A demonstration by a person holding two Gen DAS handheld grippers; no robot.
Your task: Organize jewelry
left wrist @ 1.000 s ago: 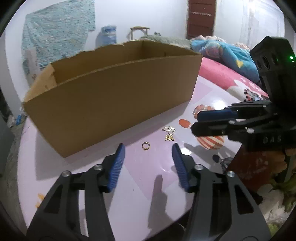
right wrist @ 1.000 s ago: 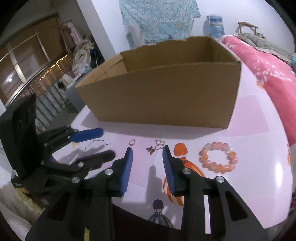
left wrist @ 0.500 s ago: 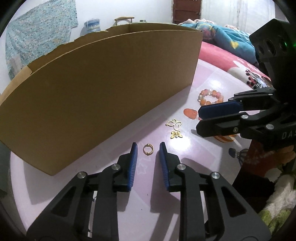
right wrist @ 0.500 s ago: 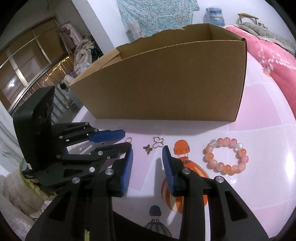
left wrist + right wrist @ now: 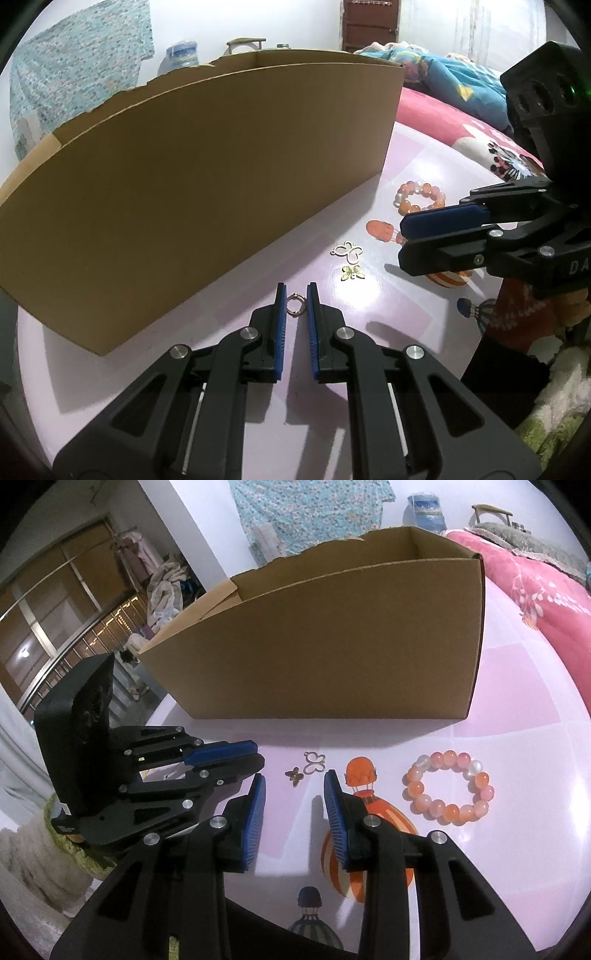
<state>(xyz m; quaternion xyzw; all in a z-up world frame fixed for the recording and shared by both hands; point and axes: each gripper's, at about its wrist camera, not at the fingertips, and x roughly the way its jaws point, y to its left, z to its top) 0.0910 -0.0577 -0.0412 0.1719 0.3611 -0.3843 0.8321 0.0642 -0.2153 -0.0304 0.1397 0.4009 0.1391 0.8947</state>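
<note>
Since the earlier frames, the left gripper (image 5: 295,299) has been brought lower and nearer to the cardboard box (image 5: 207,177), and its blue pads have been drawn in from wide apart to a narrow gap. The jaws are closing at this moment, with a small gold ring (image 5: 296,304) lying flat on the pink tablecloth (image 5: 417,321) between the fingertips; the pads are just beside the ring and are not yet seen to press on it.

The right gripper (image 5: 293,786) is held apart and empty, hovering near the table. Just ahead of it lie a small gold butterfly charm (image 5: 294,774) and a pale butterfly outline charm (image 5: 314,762), almost touching each other. An orange and white bead bracelet (image 5: 450,787) is seen well off to the right. All four pieces lie outside the box, in front of its near wall.

The ring is judged thin and flat, so it could be pinched at its edge and flicked away, or slid along the smooth cloth as the pads meet. A grip taken too high could close above it and miss altogether. The two grippers are near each other, so a collision could follow any sideways move.
</note>
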